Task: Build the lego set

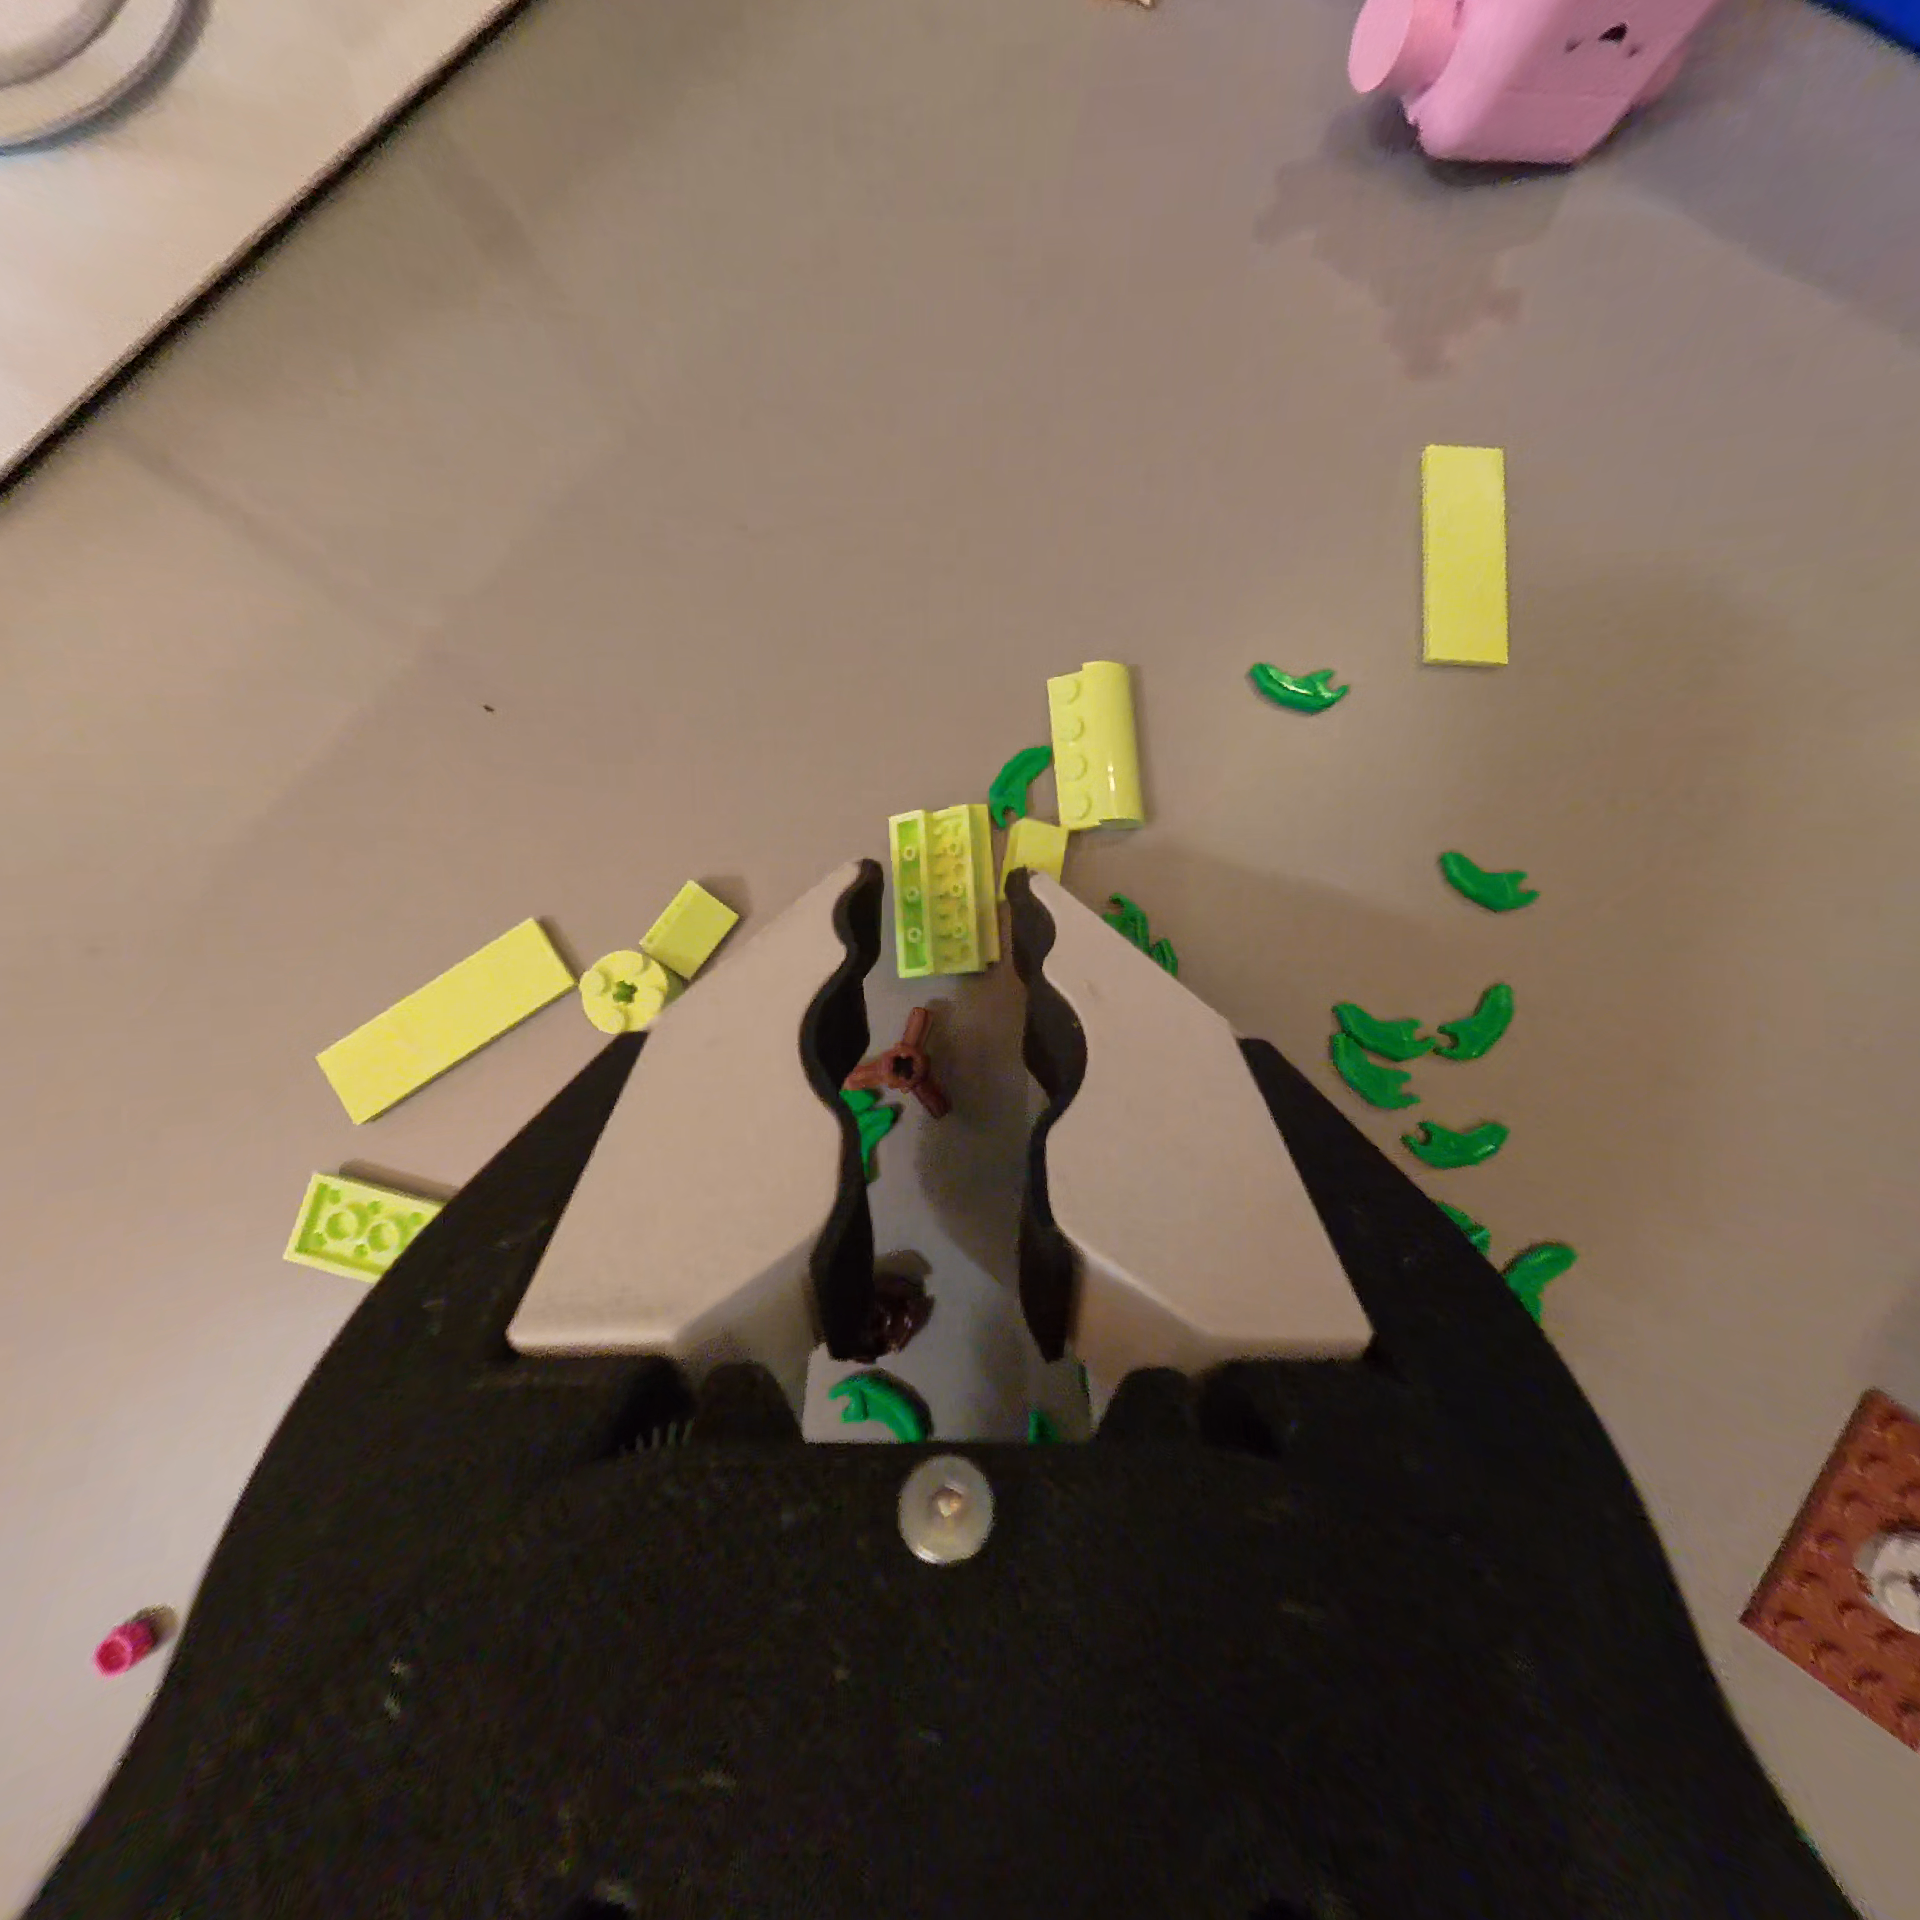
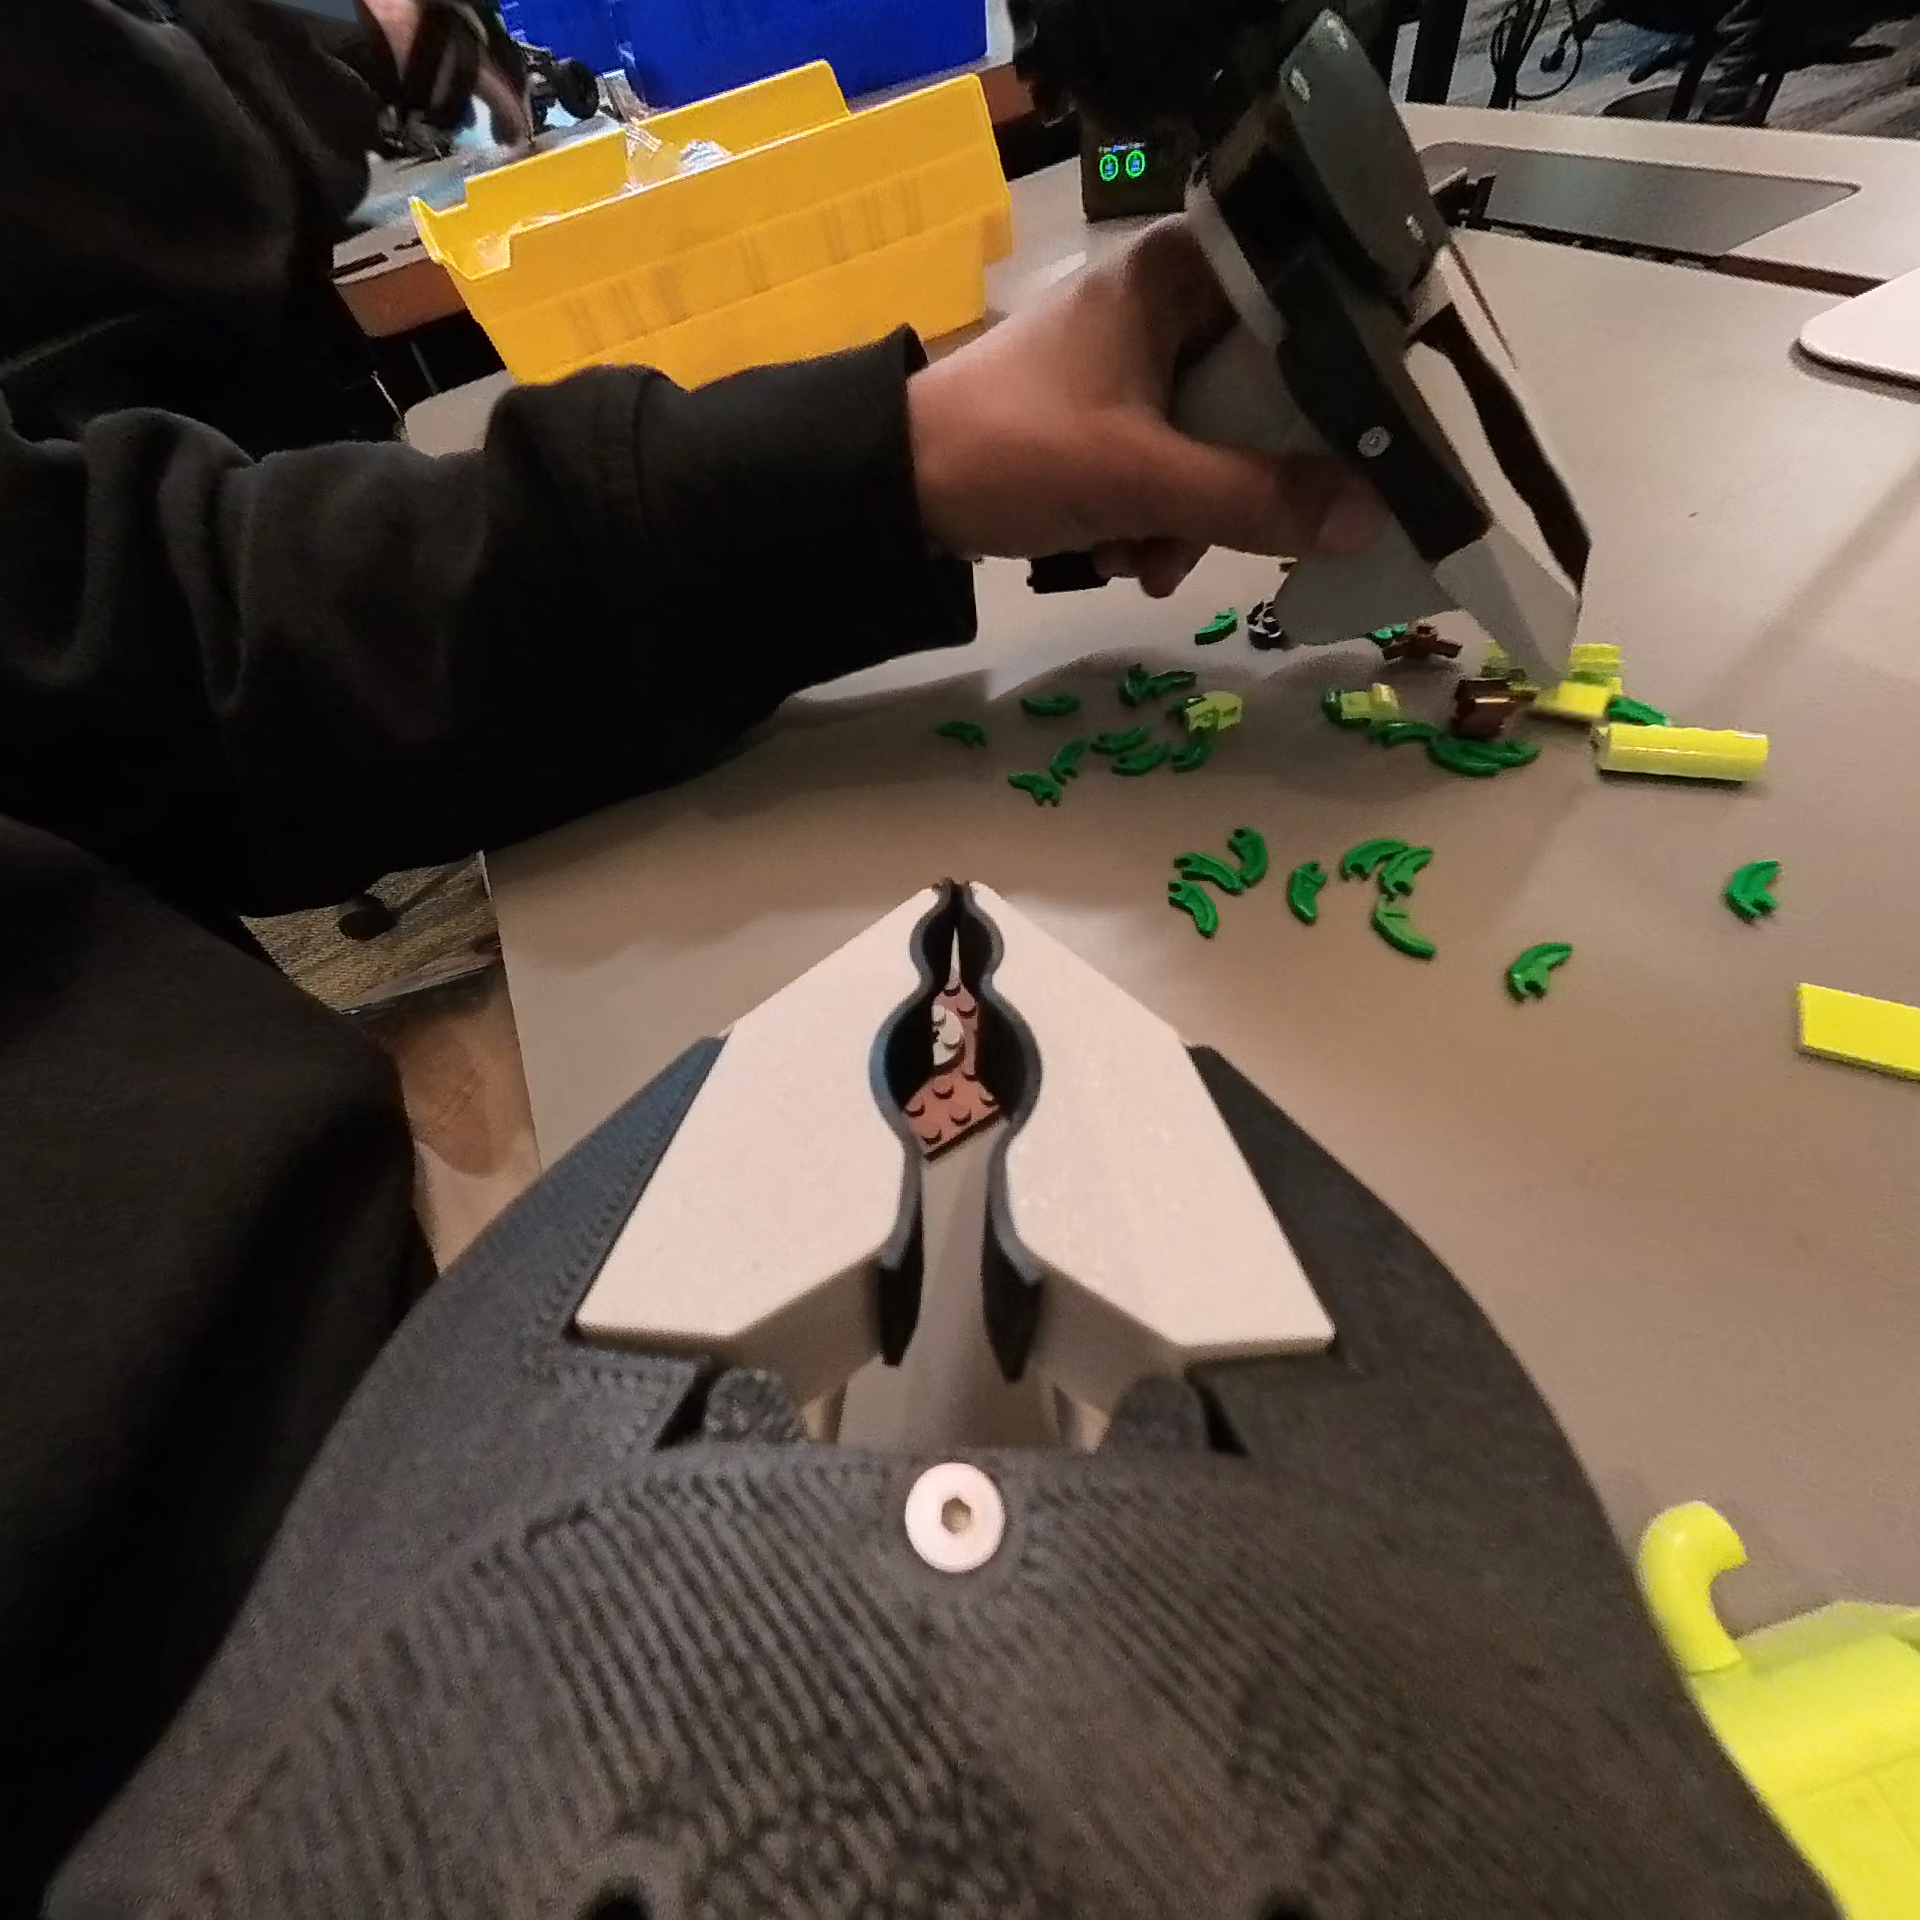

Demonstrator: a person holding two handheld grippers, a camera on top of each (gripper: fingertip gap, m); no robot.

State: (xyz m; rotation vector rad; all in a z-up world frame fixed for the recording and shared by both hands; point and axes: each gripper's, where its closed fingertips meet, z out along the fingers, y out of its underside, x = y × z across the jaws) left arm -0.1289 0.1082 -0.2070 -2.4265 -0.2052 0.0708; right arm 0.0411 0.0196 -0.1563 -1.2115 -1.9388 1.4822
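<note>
My left gripper (image 1: 943, 894) is open, and its tips stand on either side of a lime-yellow studded brick (image 1: 943, 894) on the grey table. A brown three-armed piece (image 1: 906, 1065) lies between the fingers. The left gripper also shows in the right wrist view (image 2: 1548, 655), held by a hand and pointing down into the lime pieces. My right gripper (image 2: 954, 888) is shut. A brown studded plate (image 2: 951, 1107) with a white piece on it shows through the gap under its fingers. The plate also shows in the left wrist view (image 1: 1849, 1579).
Green leaf pieces (image 1: 1392, 1039) lie scattered at right. There are lime tiles (image 1: 1463, 556) (image 1: 447, 1018), a curved lime brick (image 1: 1096, 743) and a magenta piece (image 1: 130, 1642). A pink object (image 1: 1527, 73) is far right. A yellow bin (image 2: 727, 239), a black sleeve (image 2: 520, 540) and a lime body (image 2: 1818, 1714) are around the right gripper. Tip to tip, the grippers are about 20 cm apart. My left tips are about 20 cm from the brown studded plate (image 2: 951, 1107), my right tips only 6 cm.
</note>
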